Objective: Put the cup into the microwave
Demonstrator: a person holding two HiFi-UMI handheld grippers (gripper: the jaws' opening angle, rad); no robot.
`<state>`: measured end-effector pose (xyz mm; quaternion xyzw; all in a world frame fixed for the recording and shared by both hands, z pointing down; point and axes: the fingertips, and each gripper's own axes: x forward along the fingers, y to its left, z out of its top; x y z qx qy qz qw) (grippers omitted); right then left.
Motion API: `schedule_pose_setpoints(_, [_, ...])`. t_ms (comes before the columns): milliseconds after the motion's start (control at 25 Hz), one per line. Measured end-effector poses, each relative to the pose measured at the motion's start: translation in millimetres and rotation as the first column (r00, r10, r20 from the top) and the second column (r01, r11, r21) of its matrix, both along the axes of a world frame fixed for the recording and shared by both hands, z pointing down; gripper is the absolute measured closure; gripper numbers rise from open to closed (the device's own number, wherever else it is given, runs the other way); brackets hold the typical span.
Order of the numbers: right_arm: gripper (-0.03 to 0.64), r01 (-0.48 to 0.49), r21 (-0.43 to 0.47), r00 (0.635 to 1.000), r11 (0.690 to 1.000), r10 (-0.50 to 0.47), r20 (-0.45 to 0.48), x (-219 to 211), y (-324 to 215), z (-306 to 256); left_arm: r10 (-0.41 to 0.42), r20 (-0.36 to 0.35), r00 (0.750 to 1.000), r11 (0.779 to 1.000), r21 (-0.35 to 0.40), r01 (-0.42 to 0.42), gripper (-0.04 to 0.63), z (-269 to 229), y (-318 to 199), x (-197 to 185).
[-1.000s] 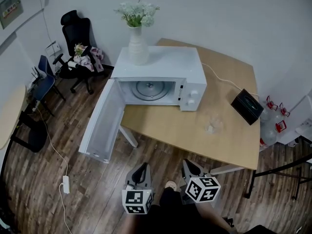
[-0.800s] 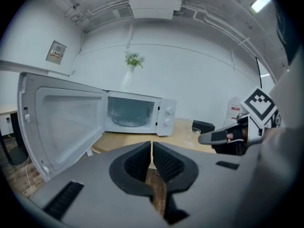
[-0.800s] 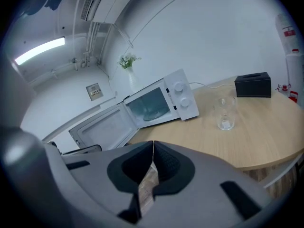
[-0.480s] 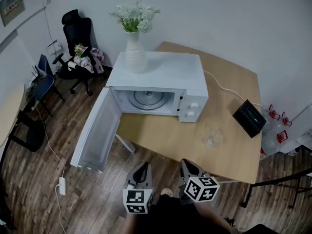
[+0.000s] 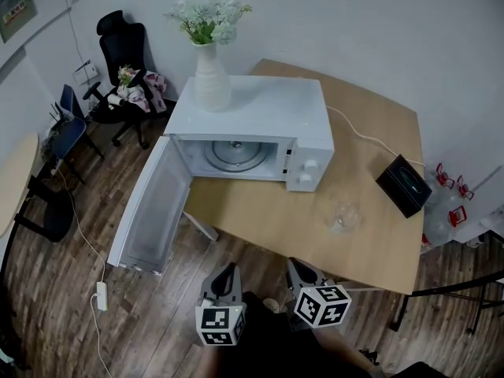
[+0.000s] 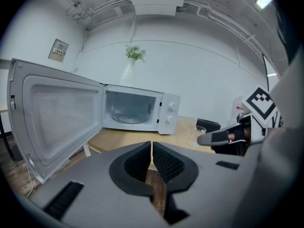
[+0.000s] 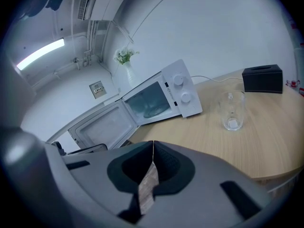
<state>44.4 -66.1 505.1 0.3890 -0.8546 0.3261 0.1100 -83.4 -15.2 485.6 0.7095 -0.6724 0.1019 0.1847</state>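
- Two tools are low in the head view, off the near edge of the counter point(image 5: 378, 132). Each carries one marker cube.
- The left tool point(image 6: 152, 148) has its jaws drawn together with only a thin slit between the pads, and nothing is in them.
- The right tool point(image 7: 153, 148) has its jaws pressed together and is also empty.
- One clear glass cup point(image 5: 344, 215) stands upright on the counter, right of the microwave and apart from both tools.
- One white microwave point(image 5: 252, 109) sits on the counter with its single door point(image 5: 153, 207) swung wide to the left. One glass turntable point(image 5: 234, 154) shows inside.
- Two knobs point(image 5: 309, 164) sit one above the other on its front panel.
- One white vase point(image 5: 211, 85) of flowers stands on the microwave's top.
- One black box point(image 5: 403, 186) lies near the counter's right edge.
- Two chairs stand by the left wall, one black point(image 5: 118, 42) and one blue point(image 5: 67, 128).
- One power strip point(image 5: 102, 295) lies on the wooden floor.
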Motion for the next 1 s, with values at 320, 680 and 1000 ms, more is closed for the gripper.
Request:
schedule_pose_setpoints(320, [0.623,-0.022,-0.021,1.000,1.000,0.022,0.016,5.8,1.0,4.2,0.007,0.017,1.000,1.000,0.000,-0.007,0.586,-3.9,2.4,3.0])
schedule_pose_setpoints(680, [0.623,-0.025,-0.042,0.999,0.999,0.026,0.023,-8.1,-17.8,4.2,0.017,0.019,1.000,1.000,-0.015,-0.017,0.586,-10.8,-21.0,-8.9])
schedule_pose_setpoints(1000, [0.623,-0.049,-0.042,0.999,0.998,0.050,0.001,-21.6,-56.3,0.7,0.050,0.016,0.999,0.999,-0.017,-0.050,0.586,-14.4,-63.9,-24.5])
